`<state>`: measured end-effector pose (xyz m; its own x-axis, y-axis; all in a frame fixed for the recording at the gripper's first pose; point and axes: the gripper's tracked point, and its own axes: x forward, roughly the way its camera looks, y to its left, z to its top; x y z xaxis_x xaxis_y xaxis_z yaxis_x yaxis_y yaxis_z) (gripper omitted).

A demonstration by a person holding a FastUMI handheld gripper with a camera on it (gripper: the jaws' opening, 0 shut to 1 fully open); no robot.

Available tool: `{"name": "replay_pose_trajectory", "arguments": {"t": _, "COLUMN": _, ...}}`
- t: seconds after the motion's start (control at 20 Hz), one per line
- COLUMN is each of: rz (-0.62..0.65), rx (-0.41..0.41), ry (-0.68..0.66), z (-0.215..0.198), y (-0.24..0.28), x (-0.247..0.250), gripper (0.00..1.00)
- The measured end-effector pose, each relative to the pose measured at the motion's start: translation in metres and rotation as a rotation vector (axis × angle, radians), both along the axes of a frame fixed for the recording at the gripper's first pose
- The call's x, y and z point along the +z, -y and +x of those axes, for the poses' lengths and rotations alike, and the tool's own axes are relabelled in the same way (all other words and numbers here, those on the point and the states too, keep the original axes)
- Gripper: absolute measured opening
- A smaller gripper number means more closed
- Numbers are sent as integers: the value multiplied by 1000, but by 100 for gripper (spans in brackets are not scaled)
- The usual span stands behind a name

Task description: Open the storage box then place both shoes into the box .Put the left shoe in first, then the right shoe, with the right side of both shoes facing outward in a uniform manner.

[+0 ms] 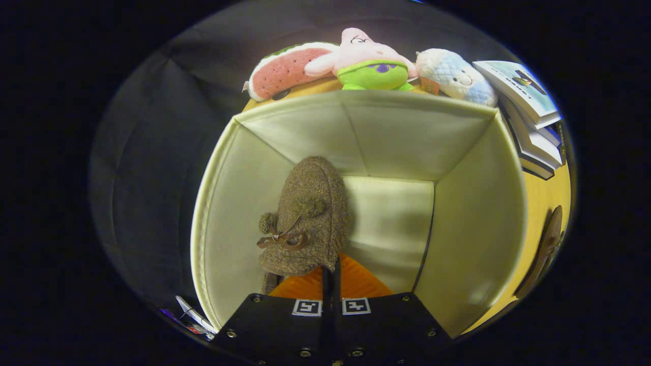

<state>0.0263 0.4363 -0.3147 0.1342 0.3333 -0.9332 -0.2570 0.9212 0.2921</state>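
An open cream fabric storage box (473, 213) sits right below and ahead of my fingers. A brown fuzzy shoe (310, 213) with pompoms and a small bow hangs inside it toward the left wall, toe pointing at the far wall. My gripper (330, 272) is shut on the shoe's heel edge, the fingers pressed close together. The box floor (391, 218) to the right of the shoe is bare. The second brown shoe (546, 249) lies on the yellow table outside the box's right wall.
Behind the box, on the yellow table (552, 193), lie a watermelon plush (287, 68), a pink and green star plush (371, 61) and a white-blue plush (455, 76). A stack of books (531, 117) stands at the back right.
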Motion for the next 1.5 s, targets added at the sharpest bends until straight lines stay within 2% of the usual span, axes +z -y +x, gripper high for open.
{"name": "replay_pose_trajectory", "arguments": {"t": 0.1, "rz": -30, "rx": 57, "ry": 43, "z": 3, "y": -2, "x": -3, "gripper": 2}}
{"name": "replay_pose_trajectory", "arguments": {"t": 0.2, "rz": -20, "rx": 114, "ry": 54, "z": -1, "y": -6, "x": 2, "gripper": 13}}
{"name": "replay_pose_trajectory", "arguments": {"t": 0.4, "rz": 28, "rx": 149, "ry": 50, "z": -8, "y": -8, "x": 11, "gripper": 46}}
{"name": "replay_pose_trajectory", "arguments": {"t": 0.45, "rz": 50, "rx": 150, "ry": 50, "z": -9, "y": -8, "x": 19, "gripper": 59}}
{"name": "replay_pose_trajectory", "arguments": {"t": 0.55, "rz": 84, "rx": 154, "ry": 83, "z": -5, "y": -6, "x": 36, "gripper": 64}}
{"name": "replay_pose_trajectory", "arguments": {"t": 0.75, "rz": 150, "rx": 154, "ry": 166, "z": 8, "y": 12, "x": 84, "gripper": 64}}
{"name": "replay_pose_trajectory", "arguments": {"t": 0.95, "rz": 189, "rx": 128, "ry": 211, "z": 18, "y": 55, "x": 118, "gripper": 64}}
{"name": "replay_pose_trajectory", "arguments": {"t": 1.5, "rz": 182, "rx": -35, "ry": 223, "z": 32, "y": 191, "x": 126, "gripper": 64}}
